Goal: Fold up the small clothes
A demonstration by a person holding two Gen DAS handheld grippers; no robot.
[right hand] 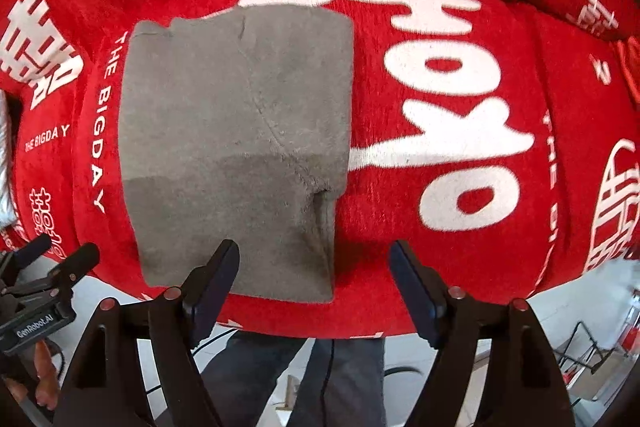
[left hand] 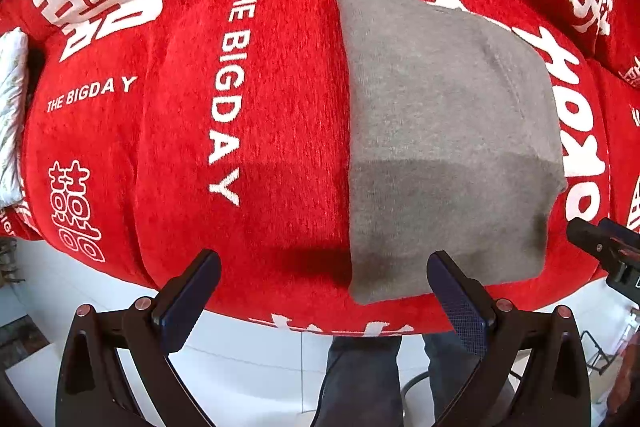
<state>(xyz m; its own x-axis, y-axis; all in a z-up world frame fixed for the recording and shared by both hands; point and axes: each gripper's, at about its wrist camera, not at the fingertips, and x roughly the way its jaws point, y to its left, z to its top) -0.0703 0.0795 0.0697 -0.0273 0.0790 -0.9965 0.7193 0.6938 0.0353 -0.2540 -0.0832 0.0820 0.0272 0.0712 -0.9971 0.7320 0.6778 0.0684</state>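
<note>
- Left tongs (left hand: 324, 287) hang apart and empty above the table's near edge, the right pad over the near left corner of the folded grey garment (left hand: 448, 147).
- Garment lies flat on the red printed cloth (left hand: 280, 107), its long axis running away from the person.
- Right tongs (right hand: 316, 275) stand apart, empty, straddling the garment's near right corner; judged nearer for the next pinch.
</note>
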